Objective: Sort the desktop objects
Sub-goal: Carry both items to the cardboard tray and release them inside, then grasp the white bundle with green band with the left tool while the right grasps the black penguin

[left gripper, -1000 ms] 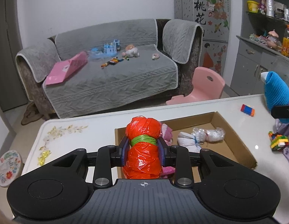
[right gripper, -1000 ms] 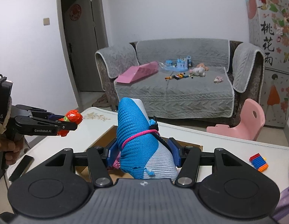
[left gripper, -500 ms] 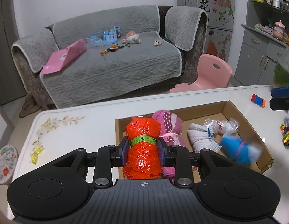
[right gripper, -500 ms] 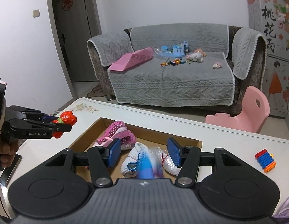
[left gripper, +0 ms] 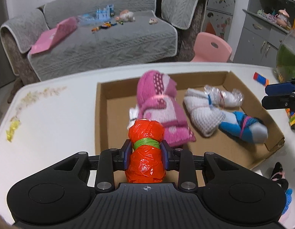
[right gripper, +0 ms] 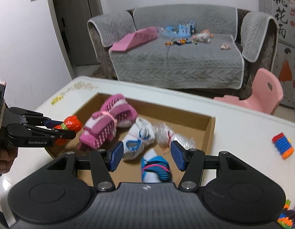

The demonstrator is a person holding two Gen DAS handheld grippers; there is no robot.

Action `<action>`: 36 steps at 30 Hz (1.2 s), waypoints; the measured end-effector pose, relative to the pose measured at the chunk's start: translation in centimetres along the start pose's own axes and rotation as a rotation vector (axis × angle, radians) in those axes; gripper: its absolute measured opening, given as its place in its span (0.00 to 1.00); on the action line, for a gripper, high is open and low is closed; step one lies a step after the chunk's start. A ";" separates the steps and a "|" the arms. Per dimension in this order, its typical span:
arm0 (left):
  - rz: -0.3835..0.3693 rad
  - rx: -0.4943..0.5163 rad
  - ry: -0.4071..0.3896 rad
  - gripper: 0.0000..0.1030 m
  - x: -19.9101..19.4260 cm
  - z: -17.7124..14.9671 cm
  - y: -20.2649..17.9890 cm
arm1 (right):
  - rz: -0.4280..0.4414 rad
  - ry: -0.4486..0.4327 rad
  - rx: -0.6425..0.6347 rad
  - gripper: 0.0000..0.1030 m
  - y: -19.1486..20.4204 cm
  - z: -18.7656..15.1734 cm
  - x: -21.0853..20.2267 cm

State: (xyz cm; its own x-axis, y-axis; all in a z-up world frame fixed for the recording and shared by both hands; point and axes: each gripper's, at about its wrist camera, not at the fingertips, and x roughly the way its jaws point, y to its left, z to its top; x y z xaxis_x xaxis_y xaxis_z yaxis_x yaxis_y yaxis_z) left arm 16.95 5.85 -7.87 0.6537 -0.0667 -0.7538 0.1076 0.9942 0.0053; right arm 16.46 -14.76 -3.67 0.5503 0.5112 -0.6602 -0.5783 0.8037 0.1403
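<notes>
My left gripper [left gripper: 146, 151] is shut on an orange plastic bundle [left gripper: 145, 160] tied with a green band, held over the near left edge of a cardboard box [left gripper: 101, 114]. The bundle also shows in the right wrist view [right gripper: 70, 126]. In the box lie a pink sock roll [left gripper: 160, 110], a white sock roll [left gripper: 202, 112] with clear plastic, and a blue sock roll [left gripper: 242, 126]. My right gripper [right gripper: 146, 155] is open and empty above the blue sock roll [right gripper: 156, 169], over the box's near right part.
Colourful toy bricks [right gripper: 282, 147] lie on the white table [left gripper: 52, 118] right of the box, with more at the right edge [left gripper: 294, 118]. A black and pink item [left gripper: 279, 173] lies near the box's front corner. A sofa and a pink chair [left gripper: 212, 47] stand beyond the table.
My right gripper opened and let go of the blue sock roll, which dropped into the box and came to rest there. My left gripper moved forward over the box edge, still holding the orange bundle.
</notes>
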 end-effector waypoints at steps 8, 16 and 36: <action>-0.003 -0.001 0.029 0.37 1.0 -1.3 0.1 | 0.011 0.057 -0.006 0.51 0.3 -0.8 1.6; -0.028 -0.001 0.053 0.61 1.4 -2.1 -0.1 | 0.021 0.069 -0.010 0.51 0.6 -1.4 1.9; -0.073 0.008 -0.025 0.83 -9.6 -12.1 -1.4 | 0.079 -0.029 -0.021 0.90 2.8 -9.6 -7.8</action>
State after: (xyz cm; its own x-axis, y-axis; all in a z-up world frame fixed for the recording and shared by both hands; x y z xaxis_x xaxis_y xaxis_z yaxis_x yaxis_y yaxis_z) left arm 1.46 6.16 -8.63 0.6625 -0.1408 -0.7357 0.1615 0.9859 -0.0433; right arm 4.77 -19.43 -5.27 0.5193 0.5820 -0.6257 -0.6334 0.7537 0.1754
